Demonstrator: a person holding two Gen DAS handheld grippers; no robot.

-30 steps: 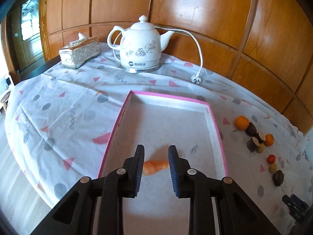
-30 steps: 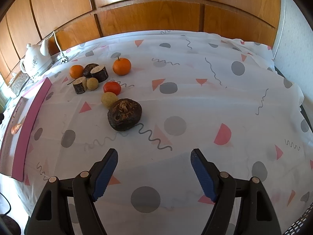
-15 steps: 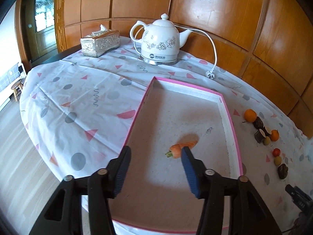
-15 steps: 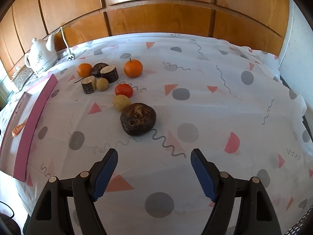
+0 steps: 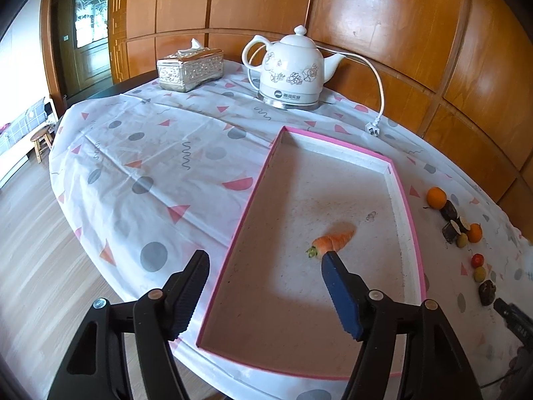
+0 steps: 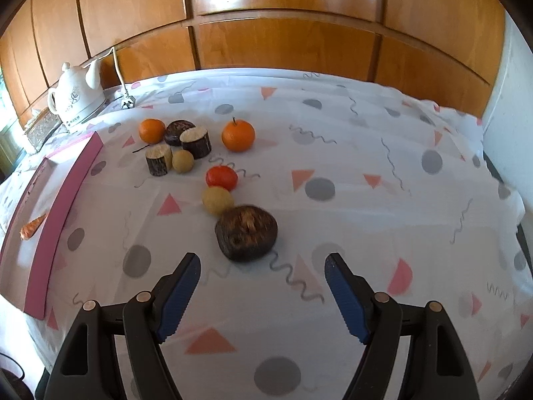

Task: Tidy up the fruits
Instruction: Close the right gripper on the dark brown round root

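Left gripper (image 5: pixel 265 266): jaws wide apart, holding nothing, hovering over the near end of the pink-rimmed tray (image 5: pixel 404 200). One carrot (image 5: pixel 333 240) lies alone on the tray floor, just past the tip of the gripper's right finger, leaf end toward the camera.

Right gripper (image 6: pixel 263 270): jaws also wide apart, nothing held, above the desk (image 6: pixel 349 153) with its patterned cloth. Directly ahead of it sits a dark brown lumpy fruit (image 6: pixel 246 233), slightly blurred. Behind that, touching or nearly so, a yellow ball (image 6: pixel 217 200), then a red tomato-like fruit (image 6: pixel 221 177). Farther back: an orange with stem (image 6: pixel 238 136), a second orange (image 6: pixel 152 130), three dark log-like pieces (image 6: pixel 195 141) and a small yellow ball (image 6: pixel 182 161) clustered together.

All this fruit lies on the cloth, right of the tray and outside it. White kettle (image 5: pixel 293 73) and silver tissue box (image 5: pixel 190 69) stand at the far edge by the wood panelling.
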